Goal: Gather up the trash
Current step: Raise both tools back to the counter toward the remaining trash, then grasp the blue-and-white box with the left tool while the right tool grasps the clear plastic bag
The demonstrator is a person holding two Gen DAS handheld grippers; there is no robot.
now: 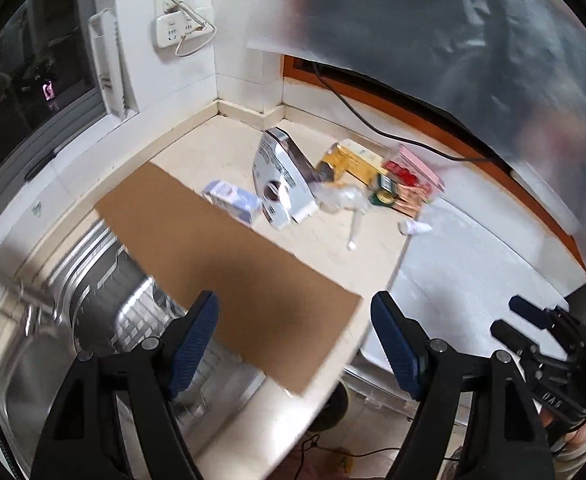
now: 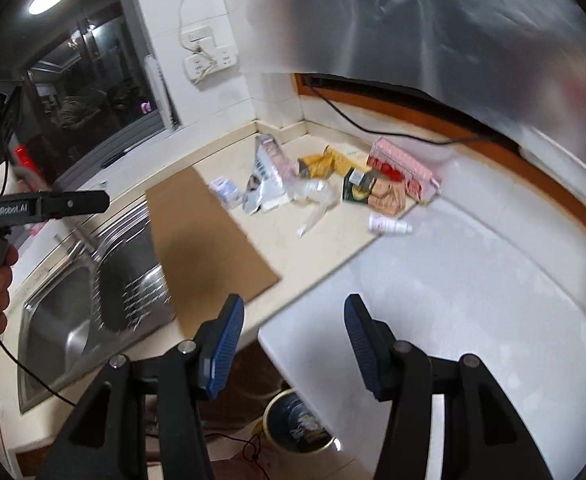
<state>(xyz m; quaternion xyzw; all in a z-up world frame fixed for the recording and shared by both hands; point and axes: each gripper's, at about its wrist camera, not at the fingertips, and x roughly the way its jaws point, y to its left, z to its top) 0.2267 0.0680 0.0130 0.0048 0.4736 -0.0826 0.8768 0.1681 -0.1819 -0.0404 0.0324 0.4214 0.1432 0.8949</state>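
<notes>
A pile of trash lies in the counter's far corner: a silver-white box (image 1: 281, 176), a small blue-white carton (image 1: 233, 198), a yellow box (image 1: 353, 160), a pink box (image 1: 417, 168), a green tin (image 1: 385, 194), a clear plastic wrapper (image 1: 341, 196) and a white tube (image 1: 415, 227). My left gripper (image 1: 297, 320) hangs open and empty over a cardboard sheet (image 1: 229, 256), well short of the pile. My right gripper (image 2: 293, 316) is open and empty too, above the counter's front edge. The same pink box (image 2: 405, 168) and white tube (image 2: 389, 226) show in the right wrist view.
A steel sink (image 2: 73, 320) with a tap lies at the left, partly under the cardboard. A white surface (image 2: 453, 280) adjoins the counter on the right. A round bin (image 2: 301, 424) stands on the floor below. A translucent plastic sheet (image 2: 453, 20) hangs overhead. A black cable (image 1: 373, 128) runs along the back.
</notes>
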